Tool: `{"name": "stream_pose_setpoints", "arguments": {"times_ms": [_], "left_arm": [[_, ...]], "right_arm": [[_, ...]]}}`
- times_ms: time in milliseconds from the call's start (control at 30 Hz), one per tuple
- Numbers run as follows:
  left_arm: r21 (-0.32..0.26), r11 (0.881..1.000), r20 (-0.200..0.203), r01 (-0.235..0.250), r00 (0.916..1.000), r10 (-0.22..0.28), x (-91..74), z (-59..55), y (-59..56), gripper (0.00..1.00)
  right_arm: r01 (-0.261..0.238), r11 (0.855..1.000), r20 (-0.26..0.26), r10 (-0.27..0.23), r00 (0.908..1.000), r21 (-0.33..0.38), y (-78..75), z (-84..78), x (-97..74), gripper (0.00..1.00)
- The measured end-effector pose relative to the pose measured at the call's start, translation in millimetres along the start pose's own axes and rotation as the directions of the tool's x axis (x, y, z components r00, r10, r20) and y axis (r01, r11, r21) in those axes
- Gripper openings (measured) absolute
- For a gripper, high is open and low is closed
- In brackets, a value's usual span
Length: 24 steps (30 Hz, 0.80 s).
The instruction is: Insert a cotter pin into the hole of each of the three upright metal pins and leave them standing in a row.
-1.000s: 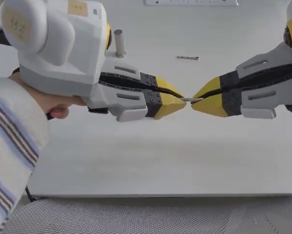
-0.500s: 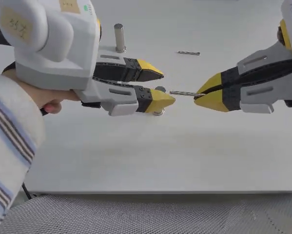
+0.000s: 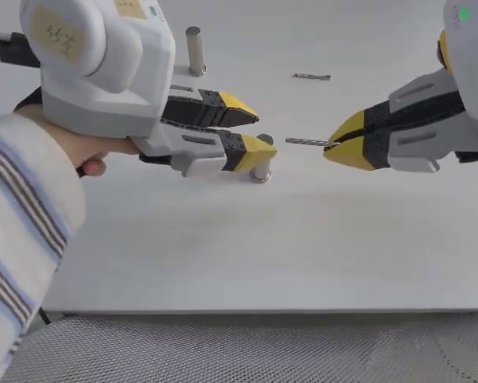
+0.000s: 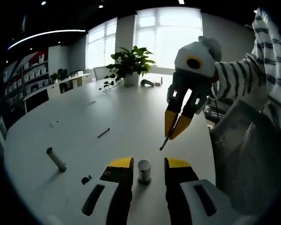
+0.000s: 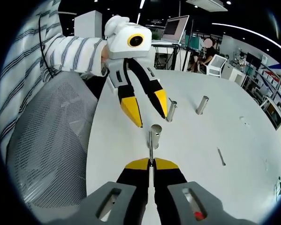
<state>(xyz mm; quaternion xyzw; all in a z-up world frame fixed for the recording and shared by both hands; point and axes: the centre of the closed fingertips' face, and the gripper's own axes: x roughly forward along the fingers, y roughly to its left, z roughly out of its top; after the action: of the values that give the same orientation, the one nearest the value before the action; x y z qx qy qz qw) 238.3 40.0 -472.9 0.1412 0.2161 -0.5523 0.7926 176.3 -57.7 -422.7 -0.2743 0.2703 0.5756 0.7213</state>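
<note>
Pinching a thin, straight, silvery cotter pin (image 3: 306, 143) by one end with the right gripper (image 3: 329, 147), clamped tight, free tip aimed at the left gripper (image 3: 262, 132). Straddling a short grey upright metal pin (image 4: 144, 171) with the left gripper's wide-spread jaws, possibly without touching it. Lying flat beyond both tools: a spare cotter pin (image 3: 311, 76), with a second metal pin (image 3: 194, 49) upright past the left gripper.
</note>
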Motion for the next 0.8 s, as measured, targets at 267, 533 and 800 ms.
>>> {"name": "stream_pose_setpoints", "arguments": {"times_ms": [267,533,800], "left_arm": [[0.007,1.000,-0.037,0.019,0.9991,-0.019,-1.1,-6.3,-12.3,0.20],[0.017,0.999,-0.055,0.030,0.9981,-0.029,-7.3,-1.9,-10.4,0.16],[-0.046,0.998,-0.060,0.041,0.9972,-0.044,8.2,49.9,-59.5,0.10]], "right_arm": [[0.005,1.000,-0.021,-0.005,0.9998,0.014,-3.2,-3.9,6.1,0.00],[-0.007,1.000,-0.027,0.007,0.9996,0.019,-3.1,-6.2,13.1,0.00],[-0.014,1.000,-0.034,0.015,0.9993,0.012,-4.5,-5.3,17.9,0.00]]}}
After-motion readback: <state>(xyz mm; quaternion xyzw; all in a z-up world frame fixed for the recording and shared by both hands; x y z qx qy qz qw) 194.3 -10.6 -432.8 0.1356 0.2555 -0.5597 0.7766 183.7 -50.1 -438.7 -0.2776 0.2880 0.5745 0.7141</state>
